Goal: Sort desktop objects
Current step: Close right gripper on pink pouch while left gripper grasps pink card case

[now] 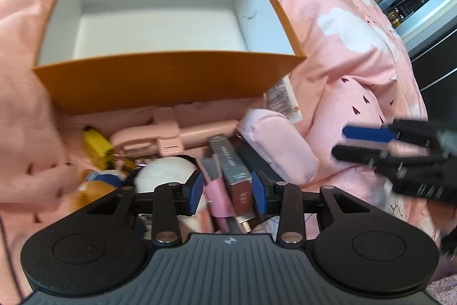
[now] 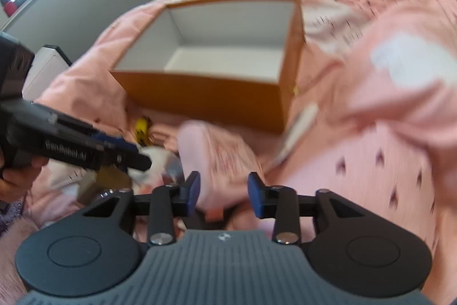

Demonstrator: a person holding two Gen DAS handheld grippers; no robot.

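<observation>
An orange box (image 1: 168,82) with white inner walls sat open on a pink printed bedcover (image 1: 357,70), and nothing showed inside it. Just in front of its near wall lay the clutter to be sorted: a pink folding stand (image 1: 171,133), a yellow keyring figure (image 1: 95,146), a white rounded object (image 1: 162,170), a pale pink padded pouch (image 1: 282,142) and a slim grey-and-maroon box (image 1: 234,176) with script lettering too blurred to read. A white tag (image 1: 281,96) with fine print (also unreadable) lay by the box's near right corner.

The left gripper (image 1: 227,192) hung over the pile with its blue pads apart; the slim box and a pink tube (image 1: 218,196) lay between the pads, though whether the pads pressed on them could not be told. Seen from the right wrist, its black body bore white lettering that looked like "GenRobot.AI" (image 2: 66,155), and a hand (image 2: 17,179) gripped its handle.

The right gripper (image 2: 223,192) stood with its jaws apart above the padded pouch (image 2: 211,159), nothing clamped. The bedcover carried dark printed words near the top of that view, too smeared to make out.
</observation>
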